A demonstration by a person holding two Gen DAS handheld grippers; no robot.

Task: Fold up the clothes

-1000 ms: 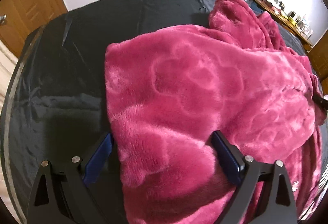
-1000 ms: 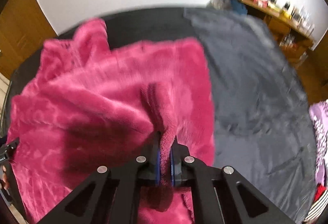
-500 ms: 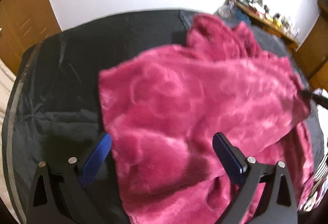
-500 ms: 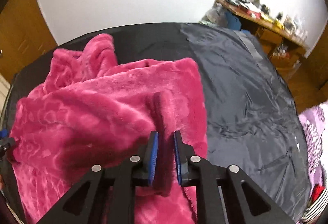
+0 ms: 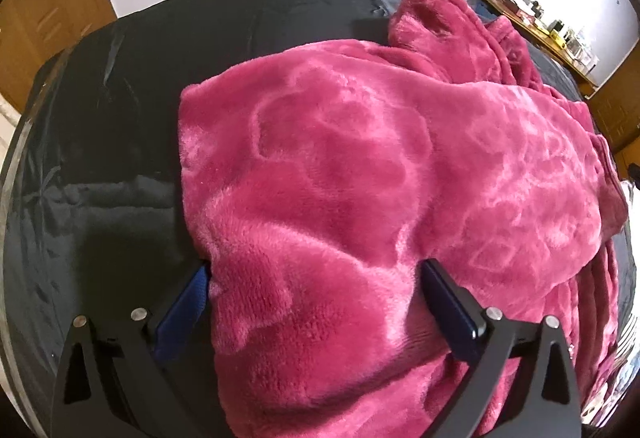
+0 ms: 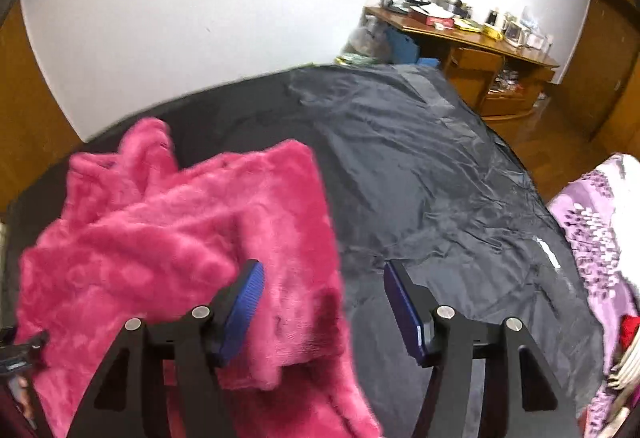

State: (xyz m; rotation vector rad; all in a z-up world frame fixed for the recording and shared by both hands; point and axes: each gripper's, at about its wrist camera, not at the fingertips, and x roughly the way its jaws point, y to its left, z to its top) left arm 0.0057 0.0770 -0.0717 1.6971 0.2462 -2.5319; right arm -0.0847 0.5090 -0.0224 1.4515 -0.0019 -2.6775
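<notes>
The right hand-held gripper (image 6: 322, 302), jaws opening and pinching nothing, hung over the pink fleece garment's (image 5: 360, 177) right edge, while the spread left hand-held gripper (image 5: 316, 302) straddled its near-left corner on the bed (image 5: 100, 117).

Both wrist views look steeply down, close over the same pink fleece garment (image 5: 360, 177).

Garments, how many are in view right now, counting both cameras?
2. A pink fleece garment lies spread on the dark sheet; a purple patterned piece sits at the sheet's right edge. More may be hidden beyond that edge.
</notes>
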